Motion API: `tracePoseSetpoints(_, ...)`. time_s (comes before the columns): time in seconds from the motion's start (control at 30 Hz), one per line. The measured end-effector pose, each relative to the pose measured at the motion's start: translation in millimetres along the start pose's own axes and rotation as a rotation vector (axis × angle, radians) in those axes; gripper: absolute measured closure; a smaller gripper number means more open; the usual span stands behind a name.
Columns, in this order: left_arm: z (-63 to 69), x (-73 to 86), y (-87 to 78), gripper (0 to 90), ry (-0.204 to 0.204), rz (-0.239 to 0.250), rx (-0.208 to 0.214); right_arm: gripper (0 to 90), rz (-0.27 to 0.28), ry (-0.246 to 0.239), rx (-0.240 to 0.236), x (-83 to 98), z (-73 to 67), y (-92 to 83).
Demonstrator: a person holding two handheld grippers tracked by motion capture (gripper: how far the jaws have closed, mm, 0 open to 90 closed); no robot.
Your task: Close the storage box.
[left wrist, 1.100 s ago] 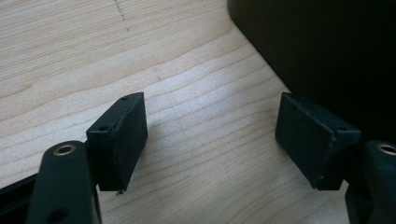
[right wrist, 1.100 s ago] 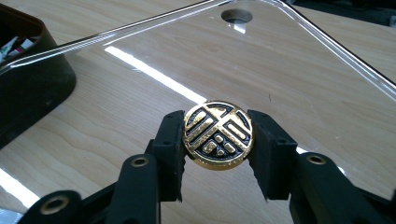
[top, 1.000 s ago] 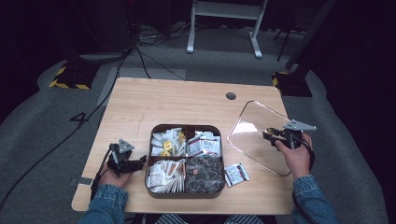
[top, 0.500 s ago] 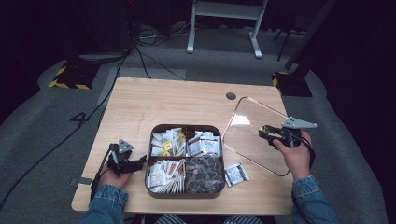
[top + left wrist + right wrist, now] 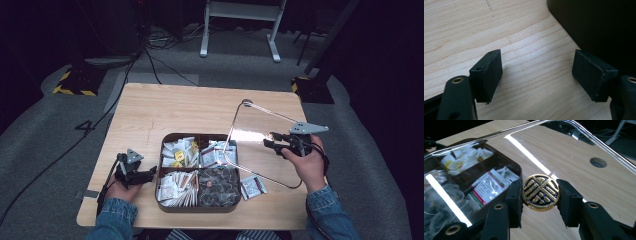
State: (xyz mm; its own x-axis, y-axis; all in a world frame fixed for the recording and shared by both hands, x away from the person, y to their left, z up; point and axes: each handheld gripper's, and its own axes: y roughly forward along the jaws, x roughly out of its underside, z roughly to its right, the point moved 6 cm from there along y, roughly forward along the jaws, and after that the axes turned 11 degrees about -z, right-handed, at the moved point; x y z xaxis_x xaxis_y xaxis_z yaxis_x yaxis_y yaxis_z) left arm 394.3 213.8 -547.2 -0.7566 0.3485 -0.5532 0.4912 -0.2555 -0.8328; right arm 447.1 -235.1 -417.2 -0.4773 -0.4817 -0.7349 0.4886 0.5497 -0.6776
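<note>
High view: the right gripper (image 5: 272,141) holds a clear lid (image 5: 250,145) tilted up on edge, its far corner raised over the table (image 5: 165,110) and its lower rim near the right side of the compartment tray (image 5: 198,170). Right gripper view shows the jaws clamped on the lid's round gold knob (image 5: 540,192), one pad on each side, with the transparent sheet spreading away over the tray's packets (image 5: 489,183).

The left gripper (image 5: 145,175) rests just beside the tray's left wall, jaws apart with nothing but bare wood between them; in the left gripper view the dark tray wall (image 5: 599,27) stands near the right-hand jaw.

A wide bare stretch of table lies behind the tray, up to the far edge, with a round hole (image 5: 598,162) in the wood toward the far right. A loose packet (image 5: 253,186) lies just off the tray's right side, under the tilted lid.

The lid's edges are hard to trace except where they catch light. The tray's near-right compartment holds dark contents that cannot be made out.
</note>
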Motion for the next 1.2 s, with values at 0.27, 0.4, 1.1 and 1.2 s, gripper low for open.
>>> tracePoseSetpoints(0.27, -0.2, -0.9, 0.5, 24.6, -0.005, 0.0, -0.002, 58.6, -0.001, -0.038, -0.043, -15.8, -24.9, 5.5)
tracePoseSetpoints(0.4, -0.1, -1.0, 0.6, 24.6, -0.005, 0.0, -0.002, 58.6, -0.008, -0.067, -0.072, -24.3, -41.9, 10.7)
tracePoseSetpoints(1.1, -1.1, -3.1, 1.7, 25.1, 0.001, 0.0, 0.002, 58.6, -0.085, -0.153, -0.159, -51.6, -103.0, 39.2)
tracePoseSetpoints(1.2, -1.2, -3.4, 1.9, 25.2, 0.002, 0.001, 0.002, 58.6, -0.088, -0.163, -0.17, -53.1, -109.4, 44.1)
